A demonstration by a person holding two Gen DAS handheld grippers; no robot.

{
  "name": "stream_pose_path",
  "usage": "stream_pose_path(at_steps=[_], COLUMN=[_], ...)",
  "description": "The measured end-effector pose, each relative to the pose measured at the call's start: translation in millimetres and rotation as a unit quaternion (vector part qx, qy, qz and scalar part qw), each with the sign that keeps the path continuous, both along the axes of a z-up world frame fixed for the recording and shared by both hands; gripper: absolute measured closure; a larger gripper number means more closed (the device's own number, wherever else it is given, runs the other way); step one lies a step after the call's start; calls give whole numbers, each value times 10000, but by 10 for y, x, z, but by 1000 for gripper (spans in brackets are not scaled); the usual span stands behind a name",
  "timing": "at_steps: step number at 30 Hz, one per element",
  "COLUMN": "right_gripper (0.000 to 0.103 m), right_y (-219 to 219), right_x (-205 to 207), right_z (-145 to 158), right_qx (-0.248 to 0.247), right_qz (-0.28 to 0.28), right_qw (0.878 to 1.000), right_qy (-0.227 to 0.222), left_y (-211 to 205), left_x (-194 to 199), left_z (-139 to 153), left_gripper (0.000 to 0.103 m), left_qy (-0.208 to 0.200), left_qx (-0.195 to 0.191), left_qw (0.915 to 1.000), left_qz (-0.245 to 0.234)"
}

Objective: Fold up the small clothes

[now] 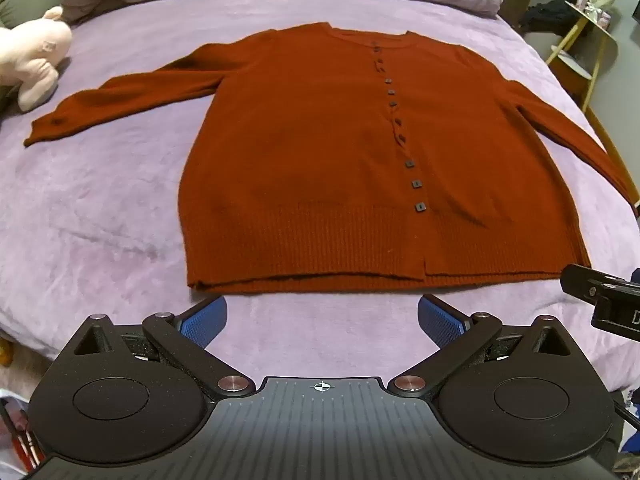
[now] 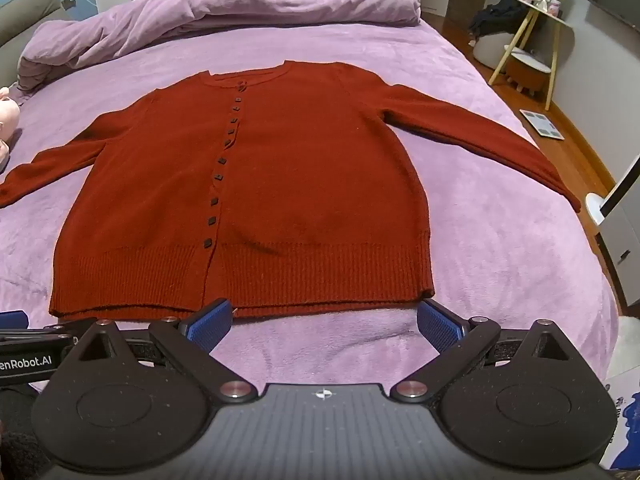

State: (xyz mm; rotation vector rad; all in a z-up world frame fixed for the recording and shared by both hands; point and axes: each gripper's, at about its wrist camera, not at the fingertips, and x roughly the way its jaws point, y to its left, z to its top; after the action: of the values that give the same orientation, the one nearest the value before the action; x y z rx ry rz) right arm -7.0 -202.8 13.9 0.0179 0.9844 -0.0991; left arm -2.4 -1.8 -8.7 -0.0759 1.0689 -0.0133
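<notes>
Rust-red knitted cardigan [image 1: 320,152] laid flat, face up, buttoned, nothing folded yet.

It sits in the middle of the bed on a lilac fleece bedspread [image 1: 100,208], both sleeves spread out to the sides, ribbed hem nearest the cameras, the dark square buttons [image 1: 409,164] running up the front. The left hand-held gripper [image 1: 322,322] and right hand-held gripper [image 2: 324,322] both hang just short of the hem with their blue pads wide apart and nothing between them, so no grab so far. Looks to me like the very start, lining up for the first fold. The next move probably means pinching a sleeve or a side edge and bringing it across the body. Further out there's a bunched lilac duvet [image 2: 248,4] at the head and a pale pink plush toy [image 1: 32,56] off to one side.
</notes>
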Motion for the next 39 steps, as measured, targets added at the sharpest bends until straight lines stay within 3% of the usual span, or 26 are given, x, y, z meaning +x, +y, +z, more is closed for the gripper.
stream_pose_path(at_steps=[39], right_gripper=[4], right_y=[-28], right_x=[24], right_z=[-25], right_qx=[71], right_qz=[-10], right_qw=[10000], right_qy=[31], left_y=[-28], left_x=[35], left_z=[-46], left_gripper=[0], left_qy=[112], left_qx=[-56], left_qw=[9999], left_qz=[-32])
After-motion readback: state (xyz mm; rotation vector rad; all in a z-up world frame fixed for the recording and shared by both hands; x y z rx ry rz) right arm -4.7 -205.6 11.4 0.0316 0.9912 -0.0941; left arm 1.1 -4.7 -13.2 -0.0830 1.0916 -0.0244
